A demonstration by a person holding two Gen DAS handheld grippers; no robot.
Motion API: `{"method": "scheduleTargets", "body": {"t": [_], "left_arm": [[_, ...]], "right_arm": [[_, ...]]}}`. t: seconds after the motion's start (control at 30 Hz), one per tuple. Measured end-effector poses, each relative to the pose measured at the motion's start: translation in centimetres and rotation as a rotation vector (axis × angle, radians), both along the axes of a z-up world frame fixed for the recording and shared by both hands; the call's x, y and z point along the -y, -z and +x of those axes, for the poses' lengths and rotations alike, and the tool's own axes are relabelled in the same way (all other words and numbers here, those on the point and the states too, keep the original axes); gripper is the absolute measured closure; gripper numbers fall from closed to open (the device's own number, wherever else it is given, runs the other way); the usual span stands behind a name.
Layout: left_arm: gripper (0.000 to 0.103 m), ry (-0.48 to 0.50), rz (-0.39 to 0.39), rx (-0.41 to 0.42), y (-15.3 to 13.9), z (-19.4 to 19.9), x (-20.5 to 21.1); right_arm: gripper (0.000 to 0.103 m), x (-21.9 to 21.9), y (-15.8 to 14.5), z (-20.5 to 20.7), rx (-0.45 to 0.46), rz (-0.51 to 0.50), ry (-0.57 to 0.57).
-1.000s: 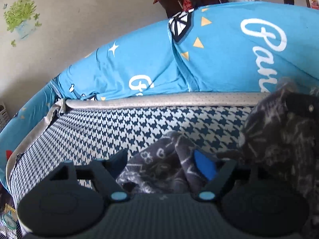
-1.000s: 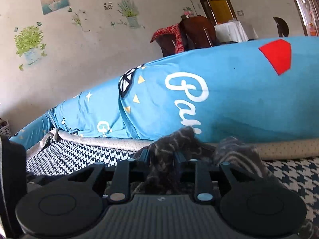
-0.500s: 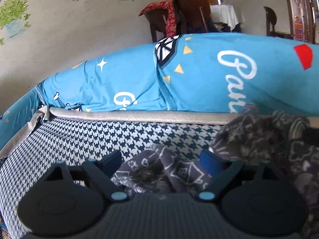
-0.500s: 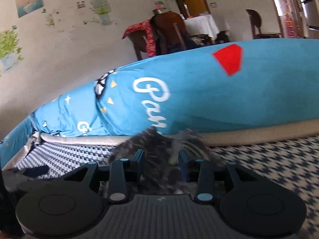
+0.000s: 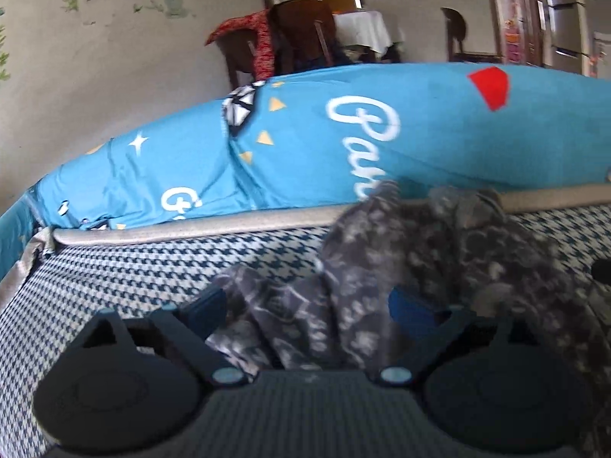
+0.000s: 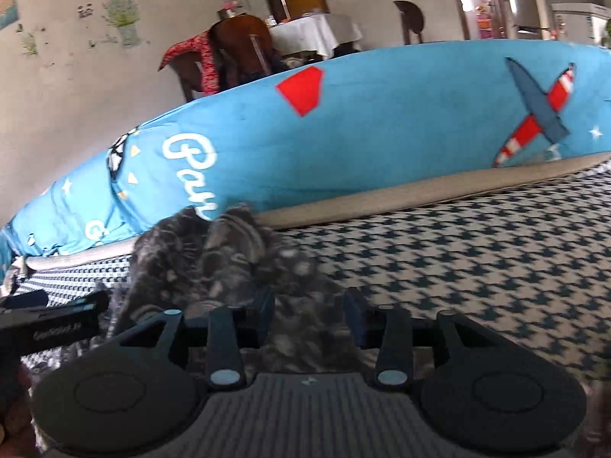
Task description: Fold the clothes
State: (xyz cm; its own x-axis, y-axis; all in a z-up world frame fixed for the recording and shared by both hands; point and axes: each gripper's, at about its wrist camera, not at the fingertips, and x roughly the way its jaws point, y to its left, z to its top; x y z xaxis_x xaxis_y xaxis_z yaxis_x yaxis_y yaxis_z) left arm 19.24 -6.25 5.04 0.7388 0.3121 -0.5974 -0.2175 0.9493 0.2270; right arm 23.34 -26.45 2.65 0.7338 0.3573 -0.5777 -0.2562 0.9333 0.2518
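In the left wrist view, the left gripper [image 5: 305, 305] is seen low over a houndstooth-patterned mattress [image 5: 126, 267], with its fingers [image 5: 208, 307] spread fairly wide and a bunch of the dark patterned garment [image 5: 382, 267] lying between them; whether the cloth is actually pinched cannot be told, since the fingers do not visibly press on it. The garment is heaped up toward the right of this view, rising against a grey piped edge [image 5: 191, 225] of the mattress. Behind that edge a long blue cushion [image 5: 305, 152] printed with white script, stars and a red shape is laid, and beyond it a wooden chair [image 5: 301, 34] draped with red cloth is seen. In the right wrist view, the right gripper [image 6: 309, 313] is held with its fingers [image 6: 353, 315] much closer together, and a fold of the same dark garment [image 6: 214, 259] is gripped between them, the cloth bunching upward just ahead toward the blue cushion [image 6: 382, 133]. The houndstooth mattress [image 6: 477, 267] is spread out bare to the right. At the left edge of this view, part of the other gripper's black body [image 6: 49, 320] is visible beside the garment.
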Motion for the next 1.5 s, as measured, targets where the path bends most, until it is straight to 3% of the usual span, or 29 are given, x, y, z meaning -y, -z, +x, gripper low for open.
{"method": "scheduleTargets", "body": {"t": [0.1, 0.2, 0.3, 0.53, 0.67, 0.73, 0.83, 0.87, 0.93, 1.07, 1.27, 1.37, 1.5], "left_arm": [[0.007, 0.049, 0.015, -0.012, 0.5, -0.5, 1.1], [0.006, 0.076, 0.031, -0.026, 1.2, -0.8, 2.1], [0.006, 0.099, 0.043, -0.041, 1.8, -0.9, 2.6], [0.005, 0.09, 0.027, -0.079, 2.6, -0.8, 2.1], [0.005, 0.076, 0.008, -0.099, 3.0, -0.5, 1.6], [0.005, 0.07, 0.003, -0.108, 3.1, -0.4, 1.5], [0.005, 0.065, -0.001, -0.116, 3.3, -0.2, 1.6], [0.005, 0.064, -0.001, -0.117, 3.3, -0.2, 1.6], [0.004, 0.063, 0.001, -0.115, 3.3, -0.2, 1.7], [0.003, 0.063, 0.006, -0.109, 3.2, -0.3, 1.8], [0.003, 0.068, 0.004, -0.119, 3.3, -0.2, 1.9], [0.0, 0.072, 0.016, -0.133, 3.5, -0.2, 2.1], [0.0, 0.077, 0.051, -0.168, 4.2, -0.1, 2.5]], "right_arm": [[0.049, 1.4, 0.3, 0.0, 0.018, -0.043, 0.042], [0.049, 2.4, 1.3, 0.6, -0.012, -0.088, 0.073], [0.049, 2.9, 2.4, 1.3, -0.075, -0.084, 0.059], [0.047, 2.1, 4.1, 2.0, -0.079, -0.125, -0.003], [0.039, 1.4, 4.5, 1.8, -0.059, -0.166, -0.029], [0.043, 1.1, 4.6, 1.6, -0.047, -0.186, -0.044], [0.068, 0.7, 4.7, 1.3, -0.031, -0.207, -0.068], [0.085, 0.7, 4.6, 1.3, -0.036, -0.193, -0.075], [0.092, 0.8, 4.5, 1.1, -0.042, -0.171, -0.075], [0.095, 1.4, 3.3, 0.8, 0.008, -0.183, 0.017], [0.095, 6.2, -0.2, 0.5, 0.094, -0.179, 0.363], [0.095, 8.4, -0.4, 0.6, 0.058, -0.141, 0.484], [0.094, 9.0, 0.6, 1.4, -0.016, -0.172, 0.532]]}}
